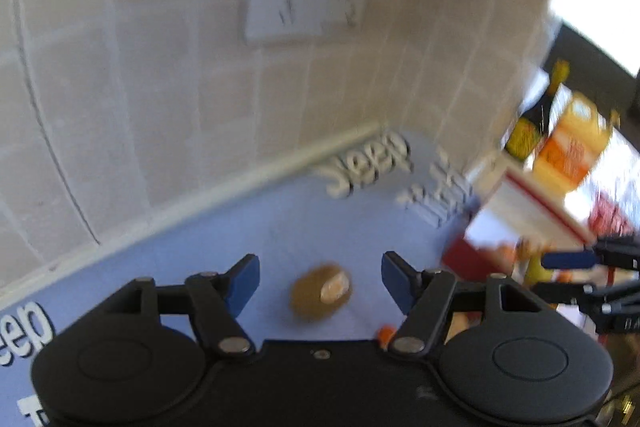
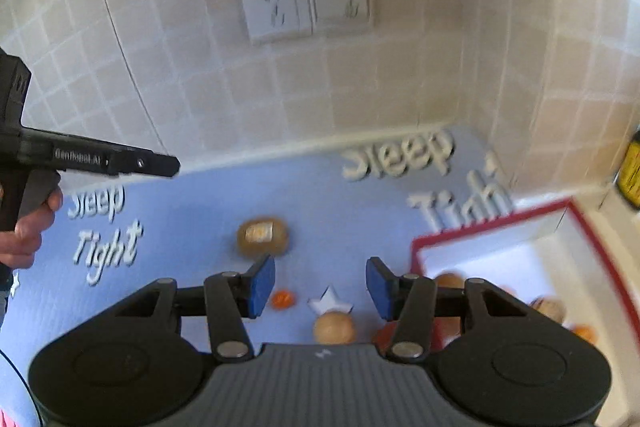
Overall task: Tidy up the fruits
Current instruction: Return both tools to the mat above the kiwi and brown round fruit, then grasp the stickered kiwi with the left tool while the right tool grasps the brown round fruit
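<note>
Tiled wall with a double socket (image 1: 306, 5) behind, blue "Sleep Tight" mat (image 1: 240, 239) on the counter, both views motion-blurred

Left wrist view: left gripper (image 1: 320, 281) has jaws wide apart, nothing between them. Brown kiwi (image 1: 320, 291) with a pale sticker lies on the mat dead ahead, centred in the gap, slightly beyond the tips. Its long axis looks to run left-right and a bit tilted, roughly across the jaw opening; blur makes that uncertain. Red-rimmed box (image 1: 472, 259) sits to the right, bottle and orange carton behind it. Right gripper's blue pad pokes in at the right edge, near the box

Right wrist view: right gripper (image 2: 320, 287) also spread open and empty. Same kiwi (image 2: 262, 237) lies ahead and left of centre, just past the left pad. Small orange fruit (image 2: 283, 299) and a tan round fruit (image 2: 334, 327) sit nearer, between the jaws. Red-rimmed box (image 2: 492, 223) on the right holds several fruits

Judgement: left gripper is better lined up on the kiwi; straight advance then close should do
</note>
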Available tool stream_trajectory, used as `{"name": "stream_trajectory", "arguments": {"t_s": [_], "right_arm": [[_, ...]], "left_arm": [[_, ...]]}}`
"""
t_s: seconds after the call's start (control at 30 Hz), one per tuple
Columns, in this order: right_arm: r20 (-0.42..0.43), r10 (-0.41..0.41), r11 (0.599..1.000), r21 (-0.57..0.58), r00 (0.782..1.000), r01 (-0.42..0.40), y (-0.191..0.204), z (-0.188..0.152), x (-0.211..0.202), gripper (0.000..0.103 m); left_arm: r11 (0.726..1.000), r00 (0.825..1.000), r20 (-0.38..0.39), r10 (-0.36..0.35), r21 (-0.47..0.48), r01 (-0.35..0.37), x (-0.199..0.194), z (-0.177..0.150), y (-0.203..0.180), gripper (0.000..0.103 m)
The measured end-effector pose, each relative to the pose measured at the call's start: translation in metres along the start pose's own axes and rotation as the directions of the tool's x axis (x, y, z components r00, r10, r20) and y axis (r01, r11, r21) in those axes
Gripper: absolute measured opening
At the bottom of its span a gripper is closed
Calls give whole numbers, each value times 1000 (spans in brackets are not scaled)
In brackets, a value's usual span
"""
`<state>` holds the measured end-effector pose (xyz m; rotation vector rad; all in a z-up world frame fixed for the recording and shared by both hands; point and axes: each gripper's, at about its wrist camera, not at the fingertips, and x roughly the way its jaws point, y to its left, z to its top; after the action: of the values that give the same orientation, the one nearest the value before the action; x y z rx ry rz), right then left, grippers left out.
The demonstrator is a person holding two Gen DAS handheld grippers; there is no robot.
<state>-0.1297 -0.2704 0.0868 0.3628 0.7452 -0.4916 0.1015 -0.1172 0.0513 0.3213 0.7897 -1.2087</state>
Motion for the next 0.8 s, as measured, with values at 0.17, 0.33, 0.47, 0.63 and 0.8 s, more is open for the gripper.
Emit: {"name": "stream_trajectory", "arguments": {"t_s": [0.17, 0.33, 0.47, 0.63, 0.8], "right_arm": [[-118, -16, 1000, 19, 993, 18, 3, -23, 40, 52], [-198, -21, 998, 55, 980, 33, -4, -42, 63, 52], [-227, -24, 995, 89, 974, 46, -9, -48, 79, 53], [-249, 9, 986, 166, 968, 34, -20, -53, 99, 52], [-253, 12, 976, 213, 967, 43, -26, -56, 115, 52]], "left_arm": [[996, 995, -76, -68, 47, 71, 50, -22, 1, 80], [994, 990, -125, -66, 81, 77, 90, -31, 2, 80], [989, 991, -107, -81, 116, 93, 107, -36, 8, 80], [983, 981, -107, -161, 71, 169, 127, -32, 21, 83], [984, 974, -165, -156, 62, 168, 148, -33, 21, 83]]}}
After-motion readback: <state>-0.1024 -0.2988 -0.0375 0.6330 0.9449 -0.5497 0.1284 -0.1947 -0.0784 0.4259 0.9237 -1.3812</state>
